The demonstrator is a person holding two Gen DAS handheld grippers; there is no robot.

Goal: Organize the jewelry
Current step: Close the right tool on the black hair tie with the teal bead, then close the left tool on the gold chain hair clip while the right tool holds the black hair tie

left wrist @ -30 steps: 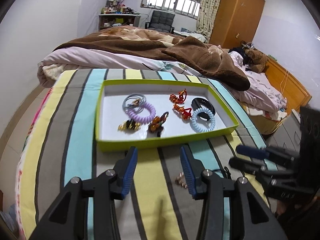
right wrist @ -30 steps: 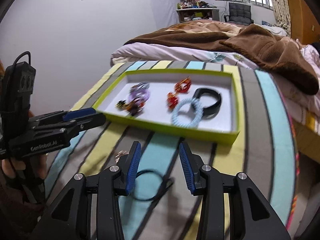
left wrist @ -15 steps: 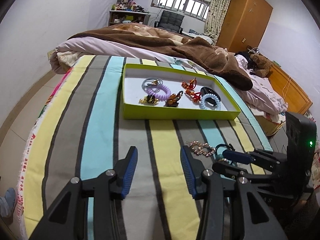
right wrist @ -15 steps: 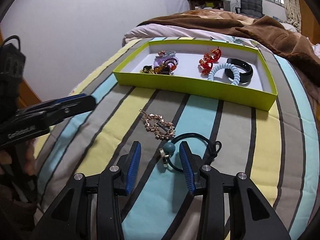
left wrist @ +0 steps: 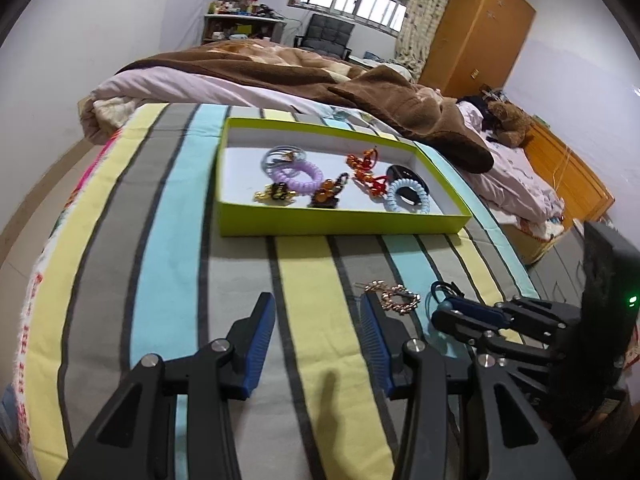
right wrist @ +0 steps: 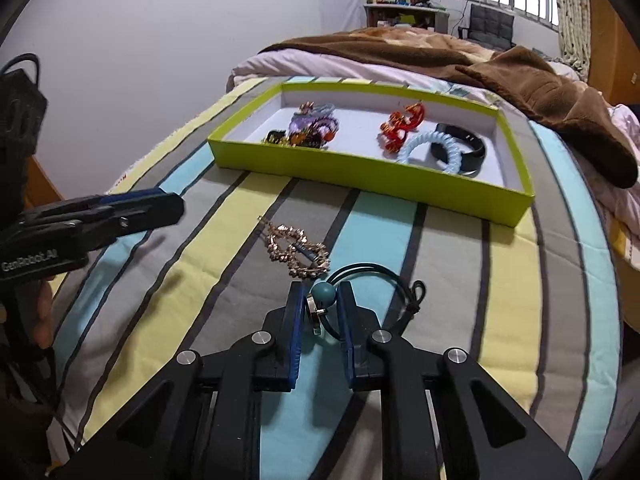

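Note:
A lime-green tray (left wrist: 340, 226) (right wrist: 372, 176) on the striped blanket holds several hair ties, clips and a black band. In front of it lie a gold chain bracelet (right wrist: 298, 250) (left wrist: 396, 298) and a dark cord bracelet with a teal bead (right wrist: 323, 293). My right gripper (right wrist: 320, 300) (left wrist: 440, 310) has closed around the teal bead and cord down at the blanket. My left gripper (left wrist: 318, 312) is open and empty, above the blanket left of the gold bracelet; its side shows in the right wrist view (right wrist: 120, 208).
A brown quilt (left wrist: 320, 76) is heaped on the bed behind the tray. The blanket's edge drops off at the left and right. A wooden wardrobe (left wrist: 476, 28) and a desk with a chair stand at the far wall.
My right gripper has come down and narrowed from open to closed around the teal bead of the cord bracelet. Both grippers pulled back from the tray earlier; the left one stayed open.

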